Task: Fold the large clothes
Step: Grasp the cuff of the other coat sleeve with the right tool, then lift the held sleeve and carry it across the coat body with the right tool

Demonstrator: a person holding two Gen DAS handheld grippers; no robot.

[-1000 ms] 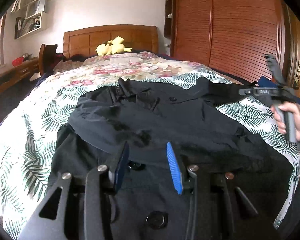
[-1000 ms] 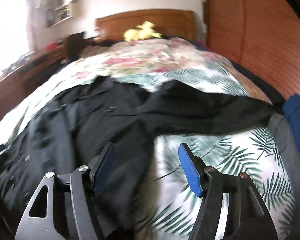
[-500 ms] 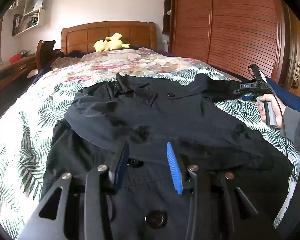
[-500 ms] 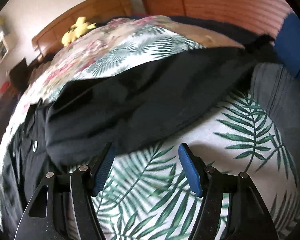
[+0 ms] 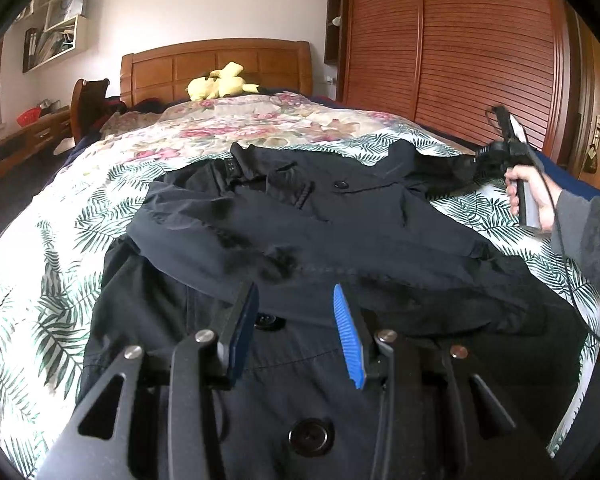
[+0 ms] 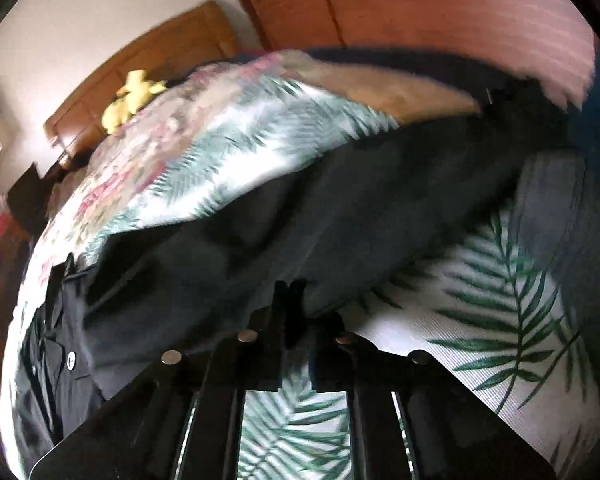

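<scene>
A big black coat [image 5: 300, 232] lies spread on the bed [image 5: 52, 280], which has a cover w/ green leaves and pink flowers. The left gripper [image 5: 296, 328] hangs over the near part of the coat w/ its two fingers wide apart; one blue pad [image 5: 348, 336] shows its ridges, and nothing is b/w the fingers. Just past the fingertips one sleeve [image 5: 228, 248] lies folded across the coat's middle, and a round black button [image 5: 311, 436] sits under the fingers, close to the camera. Far past the fingers and off to the right, the right gripper [image 5: 470, 160] is at the end of the other sleeve [image 5: 432, 164], w/ the person's hand [image 5: 530, 196] on its handle. In the right wrist view, which is blurry, the right gripper [image 6: 290, 292] has its fingers pressed tight together on the edge of that sleeve [image 6: 360, 208], so it has a pinch of the black cloth. The sleeve runs up and away past the fingers, to the right. The leafy cover shows below and to the right of the fingers. A yellow plush toy [image 5: 220, 84] sits far off by the wooden headboard [image 5: 220, 64], and a tall brown wardrobe [image 5: 480, 48] stands to the right of the bed.
</scene>
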